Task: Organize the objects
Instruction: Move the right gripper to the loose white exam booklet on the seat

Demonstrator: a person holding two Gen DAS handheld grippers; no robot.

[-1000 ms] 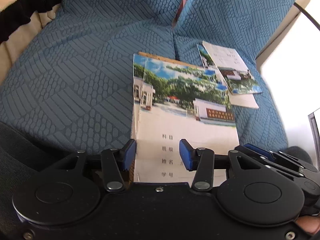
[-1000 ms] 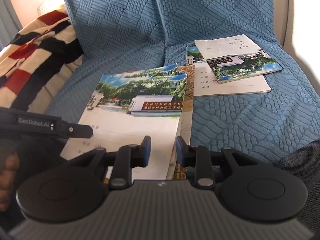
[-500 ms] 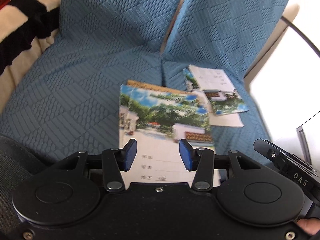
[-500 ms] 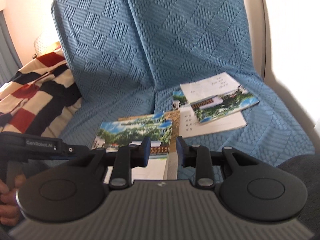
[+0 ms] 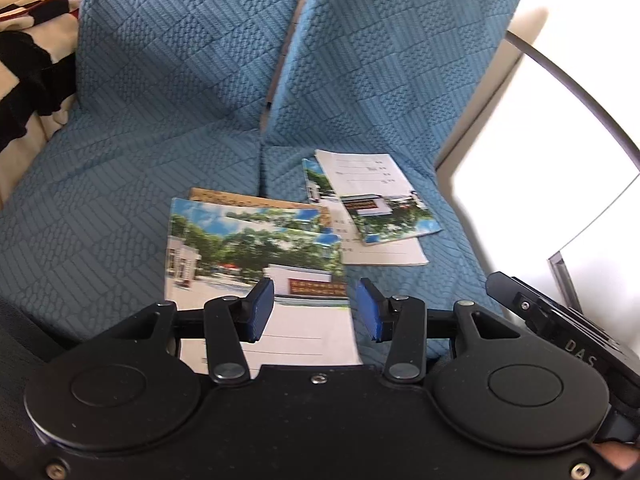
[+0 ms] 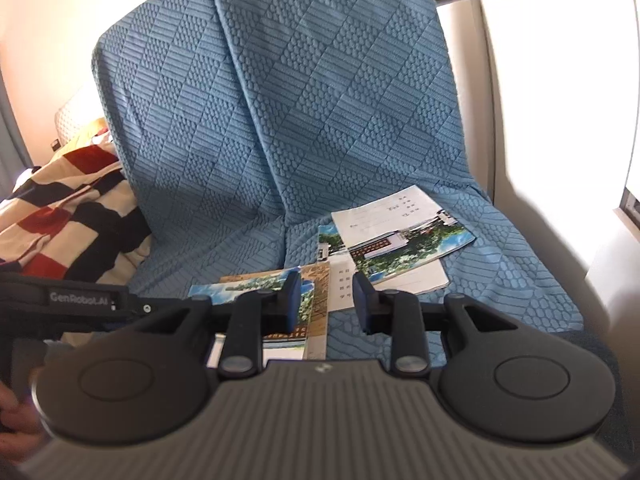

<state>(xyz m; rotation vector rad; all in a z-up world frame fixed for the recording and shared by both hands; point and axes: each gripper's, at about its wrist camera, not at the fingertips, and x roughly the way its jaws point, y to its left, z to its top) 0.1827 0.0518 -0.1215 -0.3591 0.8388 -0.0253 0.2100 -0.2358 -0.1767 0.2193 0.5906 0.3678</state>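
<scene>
Both tongs hang above the blue-covered sofa seat (image 5: 120, 200), tilted downward toward the notebooks. The left tongs (image 5: 316, 310) stand partly open with nothing between the blue pads (image 5: 262, 308); the near stack of notebooks (image 5: 256, 248) lies flat on the seat beneath them, untouched. The right tongs (image 6: 326, 300) are also partly open and empty, pointing more shallowly, over the stack's right edge. A second pair of notebooks (image 6: 396, 240) lies overlapped farther back on the right cushion. A striped blanket (image 6: 68, 208) sits at the left.
</scene>
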